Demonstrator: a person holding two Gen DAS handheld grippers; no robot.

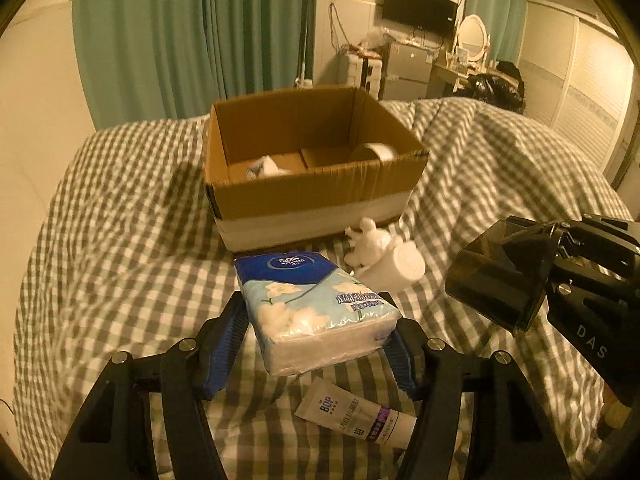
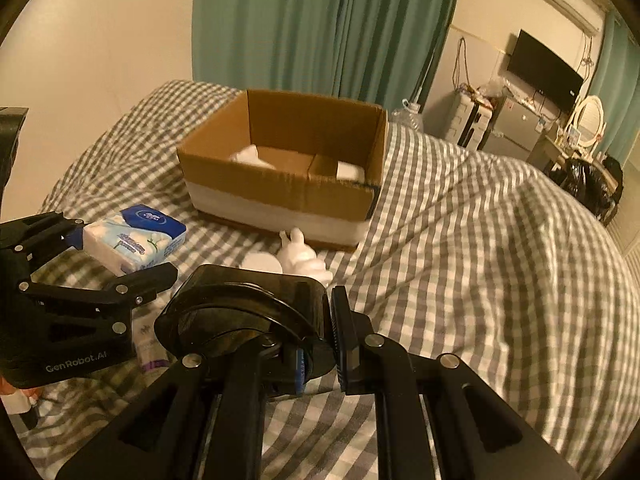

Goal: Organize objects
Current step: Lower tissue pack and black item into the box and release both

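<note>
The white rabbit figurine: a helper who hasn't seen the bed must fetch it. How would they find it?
On the checked bed, find the open cardboard box. The rabbit figurine lies just before its near wall, beside a white cup; it alone has ears.

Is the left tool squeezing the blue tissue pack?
Touching. In the left wrist view the left tool has its blue pads pressed against both sides of the blue-and-white tissue pack, which is lifted off the checked bedspread.
</note>
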